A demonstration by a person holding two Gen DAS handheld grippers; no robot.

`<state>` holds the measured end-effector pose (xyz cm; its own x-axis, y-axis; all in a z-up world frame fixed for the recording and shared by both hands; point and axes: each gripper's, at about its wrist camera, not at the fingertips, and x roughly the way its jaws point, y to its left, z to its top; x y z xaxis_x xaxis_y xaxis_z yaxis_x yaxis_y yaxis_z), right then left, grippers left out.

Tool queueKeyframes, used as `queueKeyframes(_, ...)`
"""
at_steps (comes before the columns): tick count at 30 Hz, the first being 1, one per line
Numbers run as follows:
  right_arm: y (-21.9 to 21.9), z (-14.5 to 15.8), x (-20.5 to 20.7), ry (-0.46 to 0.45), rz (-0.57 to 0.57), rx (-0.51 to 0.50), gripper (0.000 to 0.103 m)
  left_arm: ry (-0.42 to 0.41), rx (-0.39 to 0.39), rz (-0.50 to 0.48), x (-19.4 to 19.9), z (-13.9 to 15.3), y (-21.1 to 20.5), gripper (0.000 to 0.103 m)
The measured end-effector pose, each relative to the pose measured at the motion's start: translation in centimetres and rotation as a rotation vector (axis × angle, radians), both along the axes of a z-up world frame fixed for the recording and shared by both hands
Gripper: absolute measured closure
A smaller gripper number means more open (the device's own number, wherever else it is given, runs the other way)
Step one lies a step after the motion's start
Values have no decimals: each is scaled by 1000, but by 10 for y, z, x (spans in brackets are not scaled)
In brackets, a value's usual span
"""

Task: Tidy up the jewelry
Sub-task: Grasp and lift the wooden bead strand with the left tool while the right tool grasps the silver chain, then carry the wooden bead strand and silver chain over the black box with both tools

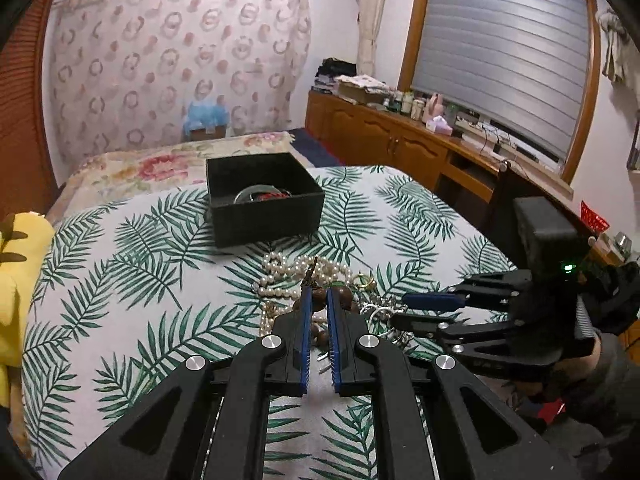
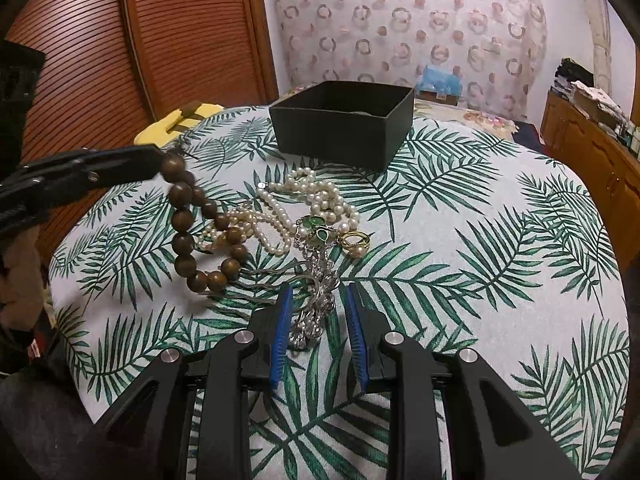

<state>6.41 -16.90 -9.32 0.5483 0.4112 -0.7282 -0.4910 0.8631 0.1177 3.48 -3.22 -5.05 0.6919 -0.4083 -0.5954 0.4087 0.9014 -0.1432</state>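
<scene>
A black open box (image 1: 264,196) stands on the leaf-print cloth, with a bangle and red beads inside; it also shows in the right wrist view (image 2: 344,128). My left gripper (image 1: 318,296) is shut on a brown wooden bead bracelet (image 2: 200,236), which hangs lifted from its tip (image 2: 160,164). My right gripper (image 2: 316,296) is open, its jaws on either side of a silver chain (image 2: 312,316). A pearl necklace (image 2: 304,200), a green pendant (image 2: 316,228) and a gold ring (image 2: 354,242) lie in a pile in front of it.
A yellow plush toy (image 1: 16,280) lies at the bed's left edge. A wooden sideboard (image 1: 400,140) with clutter runs under the window on the right. A slatted wooden wardrobe (image 2: 140,40) stands behind the bed.
</scene>
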Motion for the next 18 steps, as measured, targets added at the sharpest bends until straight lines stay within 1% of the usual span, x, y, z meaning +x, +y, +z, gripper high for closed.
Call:
queueKeyframes(6,-2,-5,8,41,-2,19,74,-24,-9,15,-3,8,7,97)
queueKeyframes(7,-2,-5,8,46,2,24,76,-28,-10,19,-3,10,8,96)
queueKeyframes(10,-3,-3,7,51,8,36,86,-37,-12,29,-1,12,12,97)
queueKeyframes(12,-4,-1,6,45,12,36,89,-42,-14,35,0,14,14,97)
queueKeyframes(14,-6,1,6,36,7,39,98,-47,-14,41,2,16,16,96)
queueKeyframes(18,-8,7,4,21,14,34,99,-50,-15,52,7,17,20,96)
